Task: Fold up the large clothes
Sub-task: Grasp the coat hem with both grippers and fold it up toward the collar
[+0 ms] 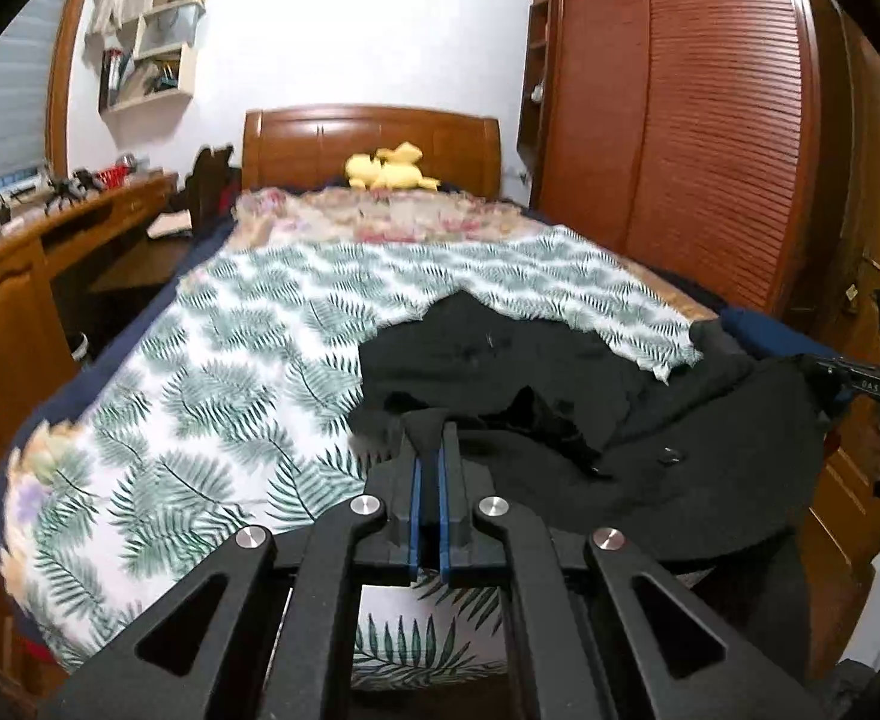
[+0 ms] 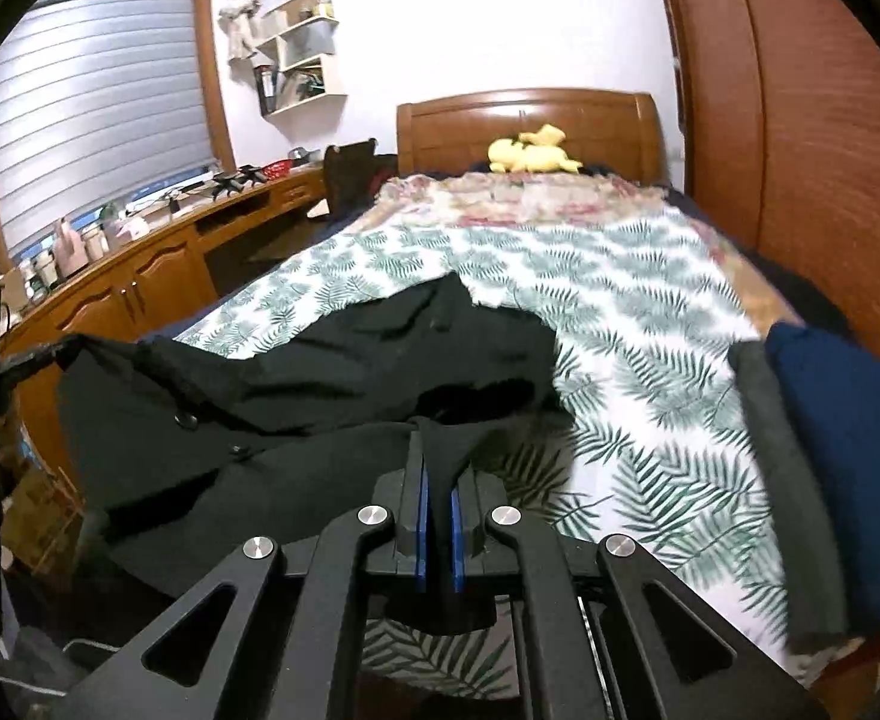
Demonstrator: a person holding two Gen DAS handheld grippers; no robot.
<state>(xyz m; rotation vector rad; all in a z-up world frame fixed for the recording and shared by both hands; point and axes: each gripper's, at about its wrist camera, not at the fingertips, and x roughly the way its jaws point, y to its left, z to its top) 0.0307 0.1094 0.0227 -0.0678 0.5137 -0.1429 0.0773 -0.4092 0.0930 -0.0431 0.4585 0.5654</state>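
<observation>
**Both jaws pinch the black garment above the foot of the bed**

Left wrist view: my left gripper (image 1: 432, 429) has its blue-padded jaws pressed together on a fold of the large black fabric garment (image 1: 559, 372). The cloth drapes from my pinch across the near right corner of the bed with the fern-print white cover (image 1: 200, 372). At the right edge of this view my right gripper (image 1: 847, 381) holds the garment's far end, lifted clear of the cover.

Right wrist view: my right gripper (image 2: 438, 438) has its jaws clamped on a tuck of the same black garment (image 2: 320, 360), which stretches left to my left gripper (image 2: 26, 360). A folded dark blue and grey pile (image 2: 817, 450) lies at the bed's right edge.

I judge this the lift-and-spread step. Next I would need to pull the two ends apart evenly and lay the garment flat on the cover, clear of the pile.
</observation>
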